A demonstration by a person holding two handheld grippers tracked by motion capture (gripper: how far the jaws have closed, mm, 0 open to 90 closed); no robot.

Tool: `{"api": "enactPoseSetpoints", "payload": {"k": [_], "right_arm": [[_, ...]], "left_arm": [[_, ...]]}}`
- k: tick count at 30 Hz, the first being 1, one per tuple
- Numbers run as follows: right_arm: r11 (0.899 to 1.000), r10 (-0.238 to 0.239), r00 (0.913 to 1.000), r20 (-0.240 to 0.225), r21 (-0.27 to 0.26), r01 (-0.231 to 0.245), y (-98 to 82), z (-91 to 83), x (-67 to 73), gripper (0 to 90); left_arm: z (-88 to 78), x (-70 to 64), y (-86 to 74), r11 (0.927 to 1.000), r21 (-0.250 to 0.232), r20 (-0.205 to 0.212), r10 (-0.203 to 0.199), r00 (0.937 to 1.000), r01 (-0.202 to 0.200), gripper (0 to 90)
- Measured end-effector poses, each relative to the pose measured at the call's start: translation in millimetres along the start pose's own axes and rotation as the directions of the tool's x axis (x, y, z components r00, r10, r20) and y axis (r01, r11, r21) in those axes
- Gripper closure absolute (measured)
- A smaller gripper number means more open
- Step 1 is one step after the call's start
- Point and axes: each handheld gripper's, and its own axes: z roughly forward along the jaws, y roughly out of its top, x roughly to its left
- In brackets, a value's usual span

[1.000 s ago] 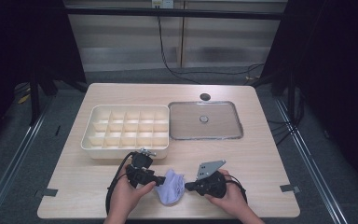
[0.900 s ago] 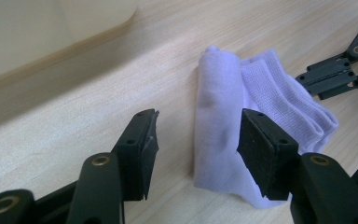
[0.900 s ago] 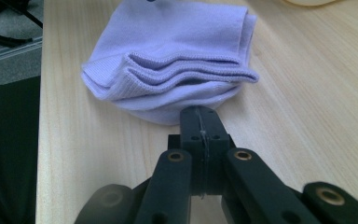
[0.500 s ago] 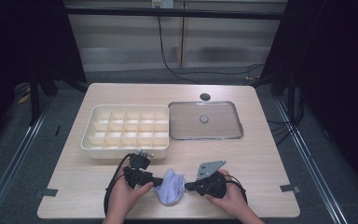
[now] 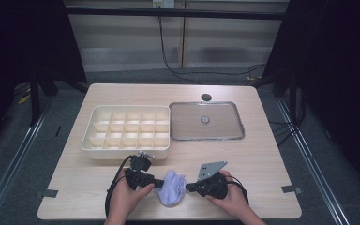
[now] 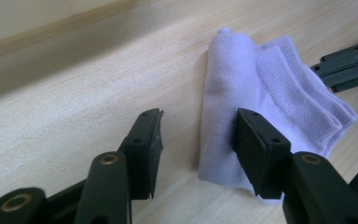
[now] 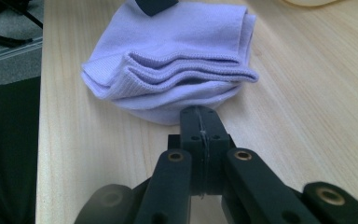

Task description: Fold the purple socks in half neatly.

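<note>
- High view: your left gripper [image 5: 155, 182] has just been narrowing its jaws beside the lilac sock [image 5: 172, 188], lower centre on the wooden table [image 5: 262, 154] — likely setting up a grab. Right gripper [image 5: 190, 187] touches the sock's other edge.
- Left gripper view: jaws apart, one pad [image 6: 254, 140] over soft, rolled knit; no pinch yet.
- Right gripper view: jaws fully closed, tips touching the folded, ribbed cuff [image 7: 177, 70]; holding nothing I can see.

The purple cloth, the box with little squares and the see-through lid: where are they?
purple cloth [image 5: 172, 188], high view, middle of the folded bundle.
box with little squares [image 5: 127, 151], high view, its front wall.
see-through lid [image 5: 187, 124], high view, a bare part left of its knob.
</note>
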Motion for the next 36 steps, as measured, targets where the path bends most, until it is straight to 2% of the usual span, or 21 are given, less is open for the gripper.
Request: {"api": "enactPoseSetpoints", "payload": {"k": [2, 4, 5, 13, 14, 18, 19, 22, 26, 29, 33, 34, 36], "right_arm": [[1.000, 0.000, 1.0000, 0.001, 0.000, 0.000, 0.0, 0.0, 0.1, 90.0], [1.000, 0.002, 1.0000, 0.001, 0.000, -0.002, -0.1, 0.0, 0.4, 90.0], [1.000, 0.001, 1.0000, 0.002, 0.001, -0.001, -0.1, -0.1, 0.4, 90.0], [1.000, 0.002, 1.0000, 0.000, 0.000, -0.002, 0.0, 0.0, 0.4, 90.0], [1.000, 0.000, 1.0000, 0.002, 0.001, 0.000, 0.0, -0.1, 0.3, 90.0], [1.000, 0.002, 1.0000, 0.002, 0.002, -0.002, 0.0, -0.1, 0.4, 90.0], [1.000, 0.001, 1.0000, 0.000, 0.000, -0.001, 0.0, 0.0, 0.4, 90.0], [1.000, 0.001, 1.0000, 0.000, 0.001, -0.001, 0.0, 0.0, 0.5, 90.0], [1.000, -0.001, 1.0000, 0.001, -0.001, 0.001, -0.1, 0.1, 0.9, 90.0], [1.000, -0.003, 1.0000, 0.002, -0.001, 0.003, -0.1, 0.1, 0.9, 90.0], [1.000, -0.008, 1.0000, 0.003, -0.001, 0.008, 0.0, 0.1, 1.0, 90.0], [1.000, -0.008, 1.0000, 0.003, -0.001, 0.008, 0.0, 0.1, 1.0, 90.0], [1.000, -0.008, 1.0000, 0.003, -0.001, 0.008, 0.0, 0.1, 1.1, 90.0]], "left_arm": [[-0.3, 0.8, -0.2, 0.9999, 0.007, -0.001, 0.008, 1.0000, -0.008, 51.1], [0.7, -0.2, -0.8, 1.0000, -0.002, 0.000, -0.005, 1.0000, 0.005, 51.0], [0.3, 0.4, -1.0, 0.9999, 0.010, -0.002, 0.006, 1.0000, -0.006, 51.2], [1.8, 0.5, -2.6, 0.9999, 0.006, 0.008, -0.011, 0.9999, 0.011, 54.2], [1.3, 1.4, -2.6, 0.9998, 0.020, 0.011, 0.003, 0.9999, -0.003, 54.9], [3.3, 0.3, -3.4, 0.9997, 0.020, 0.017, -0.012, 0.9998, 0.012, 56.0], [3.3, 1.0, -3.4, 0.9996, 0.029, 0.018, -0.001, 0.9998, 0.001, 56.0], [4.4, 0.0, -4.0, 0.9996, 0.025, 0.020, -0.017, 0.9997, 0.016, 56.6], [5.1, 0.3, -4.4, 0.9993, 0.035, 0.023, -0.010, 0.9997, 0.009, 59.9], [6.2, -0.6, -5.1, 0.9992, 0.029, 0.031, -0.027, 0.9992, 0.026, 60.3], [5.6, -0.7, -5.1, 0.9991, 0.033, 0.041, -0.029, 0.9987, 0.027, 62.0], [5.2, 0.0, -5.1, 0.9991, 0.042, 0.043, -0.013, 0.9990, 0.011, 62.0], [6.7, -1.5, -5.4, 0.9991, 0.034, 0.040, -0.026, 0.9988, 0.025, 63.5]]}}
